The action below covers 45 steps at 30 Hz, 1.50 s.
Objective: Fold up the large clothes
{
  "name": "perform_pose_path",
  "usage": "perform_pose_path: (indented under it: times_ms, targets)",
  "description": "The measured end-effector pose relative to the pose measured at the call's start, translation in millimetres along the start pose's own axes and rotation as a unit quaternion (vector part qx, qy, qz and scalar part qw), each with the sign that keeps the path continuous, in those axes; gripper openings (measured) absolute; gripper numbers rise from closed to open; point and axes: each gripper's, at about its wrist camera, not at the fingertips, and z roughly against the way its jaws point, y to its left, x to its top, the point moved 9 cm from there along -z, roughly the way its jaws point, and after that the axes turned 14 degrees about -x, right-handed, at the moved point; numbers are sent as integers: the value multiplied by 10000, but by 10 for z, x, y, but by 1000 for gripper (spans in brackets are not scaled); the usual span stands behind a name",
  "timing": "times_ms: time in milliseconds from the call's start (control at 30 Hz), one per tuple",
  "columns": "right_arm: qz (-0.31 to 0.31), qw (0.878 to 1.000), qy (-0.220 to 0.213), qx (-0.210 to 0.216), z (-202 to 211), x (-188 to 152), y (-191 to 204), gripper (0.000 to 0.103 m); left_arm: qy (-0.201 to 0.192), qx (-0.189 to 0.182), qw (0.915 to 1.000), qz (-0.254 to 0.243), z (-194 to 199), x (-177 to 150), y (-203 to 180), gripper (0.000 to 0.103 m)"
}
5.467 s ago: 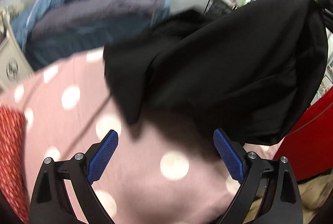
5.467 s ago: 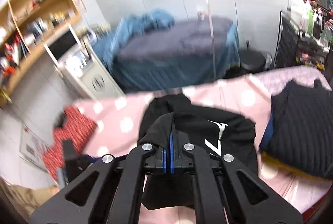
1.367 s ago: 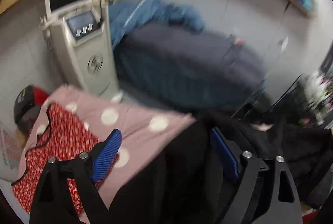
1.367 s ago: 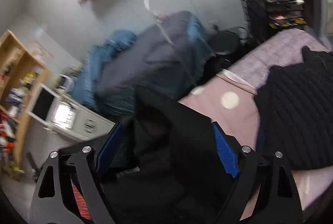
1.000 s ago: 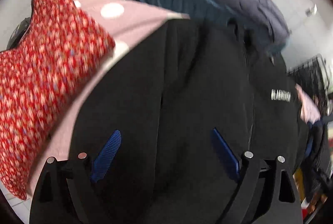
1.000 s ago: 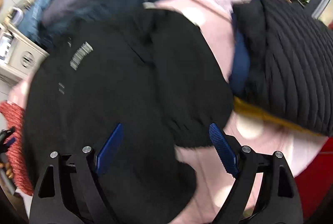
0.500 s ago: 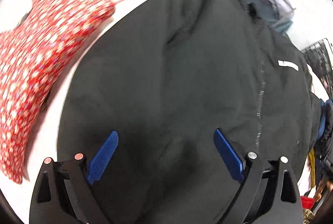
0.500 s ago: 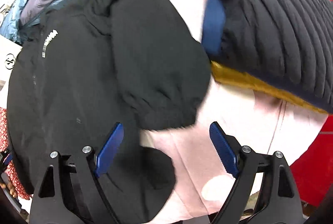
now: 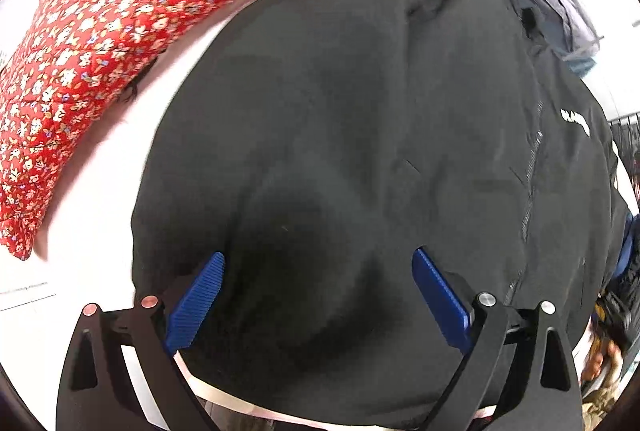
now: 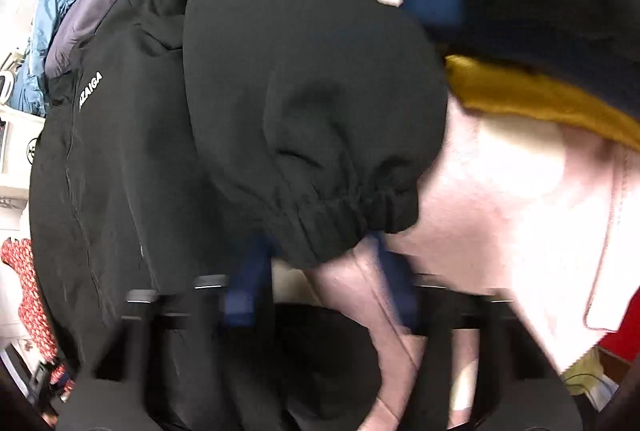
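Fingers of the left gripper (image 9: 318, 291), blue and ribbed, stand spread wide just above the near hem of the black zip-front jacket (image 9: 360, 135), pinching nothing. The jacket lies front-up on the pink bed cover (image 10: 516, 167), its zip running away from the left-wrist camera. White lettering sits on the chest beside the zip; in the right-wrist view it reads roughly "AZAIGA", with the first letters hard to make out.

The right gripper (image 10: 320, 279) is smeared by motion blur. Its blue fingers (image 10: 248, 283) appear to stand apart on either side of the elastic cuff of the jacket's sleeve (image 10: 332, 215), but I cannot tell whether they grip it. That sleeve lies folded across the jacket's front, its cuff reaching just over the garment's edge onto bare pink cover.

To the left of the jacket lies a red floral-print garment (image 9: 120, 31), near its edge with a strip of pale cover between. On the other side a stack of folded clothes, dark ribbed knit over blue and mustard layers (image 10: 540, 11), sits close to the sleeve. Farther off, past the collar, a bed draped in grey and blue bedding (image 10: 80, 15) stands against the wall.
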Motion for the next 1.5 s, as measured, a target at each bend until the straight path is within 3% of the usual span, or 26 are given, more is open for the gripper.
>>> perform_pose_path:
  times_ms: [67, 233, 333, 433, 533, 600, 633, 667, 700, 733, 833, 967, 1067, 1133, 1233, 1300, 1367, 1433, 1500]
  targets:
    - [-171, 9997, -83, 160, 105, 64, 27, 14, -16, 27, 9999, -122, -39, -21, -118, 92]
    - [204, 9933, -923, 669, 955, 484, 209, 10, -90, 117, 9996, -241, 8, -88, -165, 92]
    - [469, 9765, -1956, 777, 1827, 1119, 193, 10, -141, 69, 9999, -42, 75, -143, -41, 92]
    - [449, 9586, -2748, 594, 2523, 1839, 23, 9, -192, 48, 9997, 110, 165, -173, 41, 92]
    - [-9, 9520, -3059, 60, 2843, 2580, -240, 10, -288, 72, 9993, 209, 249, -210, 139, 92]
    - [-676, 9617, -2657, -93, 2771, 2909, -572, 22, -375, 115, 9988, 287, 317, -229, 233, 92]
    - [-989, 9667, -2359, -25, 2711, 2961, -657, 50, -422, 143, 9984, 340, 348, -242, 287, 92]
    - [-1265, 9681, -2159, 161, 2648, 2954, -716, 78, -459, 174, 9980, 388, 368, -253, 329, 92]
    - [-1441, 9649, -2147, 465, 2632, 2910, -729, 81, -514, 225, 9973, 472, 411, -277, 409, 92]
    - [-1443, 9623, -2201, 691, 2600, 2823, -703, 81, -576, 277, 9962, 585, 456, -308, 508, 92]
    - [-705, 9753, -1996, 633, 2305, 2363, -417, 81, -670, 382, 9932, 874, 559, -415, 763, 92]
    - [-70, 9821, -1704, 800, 1879, 1708, 95, 81, -811, 290, 9928, 828, 669, -461, 737, 93]
    - [566, 9867, -1366, 676, 1512, 1241, 418, 81, -730, 224, 9970, 127, 617, -435, 415, 96]
    - [751, 9893, -1124, 555, 1320, 956, 532, 81, -479, 389, 9974, -360, 468, -444, 263, 96]
    - [923, 9909, -857, 468, 1127, 612, 639, 81, -123, 1320, 9849, -1115, 199, -458, 213, 96]
    - [985, 9915, -732, 423, 1035, 420, 635, 81, -22, 1742, 9755, -1345, 59, -441, 296, 84]
    - [1032, 9922, -598, 357, 964, 266, 616, 81, 140, 1720, 9762, -1315, 23, -397, 353, 37]
    - [1012, 9931, -546, 248, 919, 154, 557, 81, -100, 1507, 9816, -1165, 251, -204, 392, 19]
    - [992, 9936, -504, 177, 846, 75, 501, 81, -572, 1514, 9811, -1061, 633, 116, 440, 16]
